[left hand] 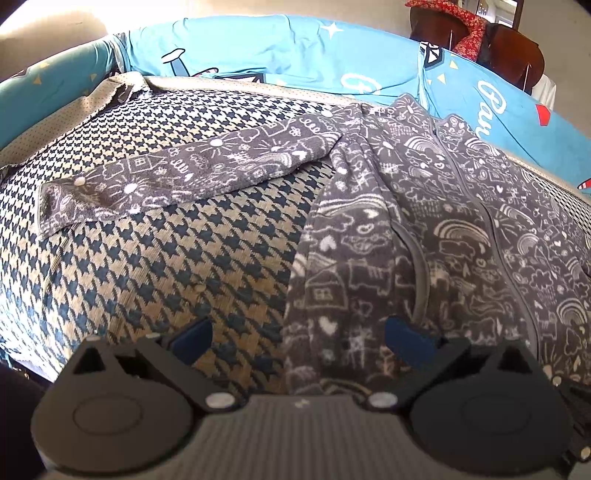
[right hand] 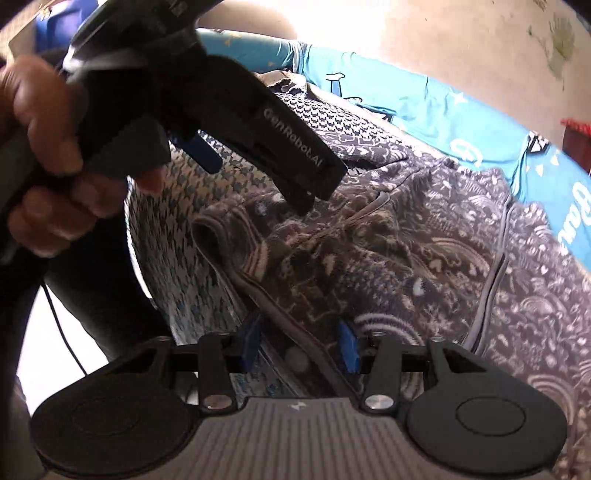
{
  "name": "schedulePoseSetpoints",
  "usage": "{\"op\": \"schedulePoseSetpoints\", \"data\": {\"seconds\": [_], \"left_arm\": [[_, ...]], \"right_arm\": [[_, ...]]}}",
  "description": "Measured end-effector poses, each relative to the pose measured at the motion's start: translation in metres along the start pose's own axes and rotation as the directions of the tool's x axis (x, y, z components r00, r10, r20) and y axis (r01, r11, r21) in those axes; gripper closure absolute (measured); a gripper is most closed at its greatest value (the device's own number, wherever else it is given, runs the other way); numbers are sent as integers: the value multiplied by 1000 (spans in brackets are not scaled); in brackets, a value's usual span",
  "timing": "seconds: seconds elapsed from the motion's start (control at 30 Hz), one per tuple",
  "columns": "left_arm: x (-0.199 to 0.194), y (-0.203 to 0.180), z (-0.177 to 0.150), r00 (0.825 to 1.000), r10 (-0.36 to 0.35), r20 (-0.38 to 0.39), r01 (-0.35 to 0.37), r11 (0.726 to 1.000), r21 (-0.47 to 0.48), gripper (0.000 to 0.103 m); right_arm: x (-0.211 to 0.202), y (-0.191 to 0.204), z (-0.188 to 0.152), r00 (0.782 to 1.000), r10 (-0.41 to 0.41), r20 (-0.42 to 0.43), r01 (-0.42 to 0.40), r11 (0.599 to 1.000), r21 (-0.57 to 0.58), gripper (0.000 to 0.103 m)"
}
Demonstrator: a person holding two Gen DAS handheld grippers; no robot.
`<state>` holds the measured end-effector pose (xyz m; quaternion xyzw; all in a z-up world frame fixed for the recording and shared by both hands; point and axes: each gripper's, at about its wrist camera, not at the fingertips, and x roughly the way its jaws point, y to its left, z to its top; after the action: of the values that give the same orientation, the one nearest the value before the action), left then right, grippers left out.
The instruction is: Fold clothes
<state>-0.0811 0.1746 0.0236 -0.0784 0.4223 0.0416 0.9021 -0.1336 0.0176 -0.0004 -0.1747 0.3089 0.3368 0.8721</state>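
A grey garment printed with white doodles lies spread on the houndstooth cover. One long part with white snaps reaches out to the left. My left gripper hovers open over the garment's near left edge, holding nothing. In the right wrist view the garment looks bunched, with a rolled cuff at its left. My right gripper stands part open, and the garment's trimmed edge with a snap runs between its blue pads. A hand holds the left tool's black housing above the cuff.
A bright blue cartoon-print sheet runs along the back of the bed. Behind it at top right stands a dark wooden chair draped with red cloth. The bed's near edge drops to a pale floor, where a thin cable hangs.
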Motion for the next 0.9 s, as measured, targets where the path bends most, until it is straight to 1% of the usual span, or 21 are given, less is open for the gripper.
{"op": "schedulePoseSetpoints", "data": {"seconds": [0.03,0.07,0.13,0.23,0.37,0.43,0.47,0.53,0.67,0.73,0.77,0.9], "left_arm": [[-1,1,0,1000,-4,0,4,1000,-1,0],[-2,2,0,1000,-8,0,8,1000,-3,0],[-5,3,-1,1000,-13,4,13,1000,0,0],[-12,4,-3,1000,-20,19,20,1000,12,0],[-23,7,-5,999,-36,38,35,999,16,0],[-29,9,-7,998,-48,42,47,999,17,0],[-32,9,-8,998,-54,44,53,998,18,0],[-37,9,-11,997,-65,50,64,998,28,0],[-45,1,-15,991,-115,63,110,991,82,0],[-47,-4,-18,989,-136,66,128,985,118,0],[-46,-8,-19,989,-136,63,126,983,135,0],[-39,-24,-23,991,-123,45,111,973,203,0]], "right_arm": [[0,-2,0,1000,0,3,0,1000,7,67],[-1,-3,1,1000,0,6,0,1000,15,73],[-2,-6,1,1000,1,13,-1,1000,29,83],[-3,-11,2,1000,1,22,-2,999,51,91],[-5,-18,4,999,7,37,-10,996,90,92],[-10,-28,8,997,47,58,-56,983,173,92],[-12,-34,9,996,54,69,-67,977,204,92],[-15,-43,10,995,55,87,-76,963,257,92],[-17,-60,20,990,59,130,-102,931,351,92],[-25,-62,28,988,48,148,-98,929,356,92],[-28,-64,30,987,42,155,-94,931,352,94],[-32,-69,40,984,33,177,-94,932,351,94]]}}
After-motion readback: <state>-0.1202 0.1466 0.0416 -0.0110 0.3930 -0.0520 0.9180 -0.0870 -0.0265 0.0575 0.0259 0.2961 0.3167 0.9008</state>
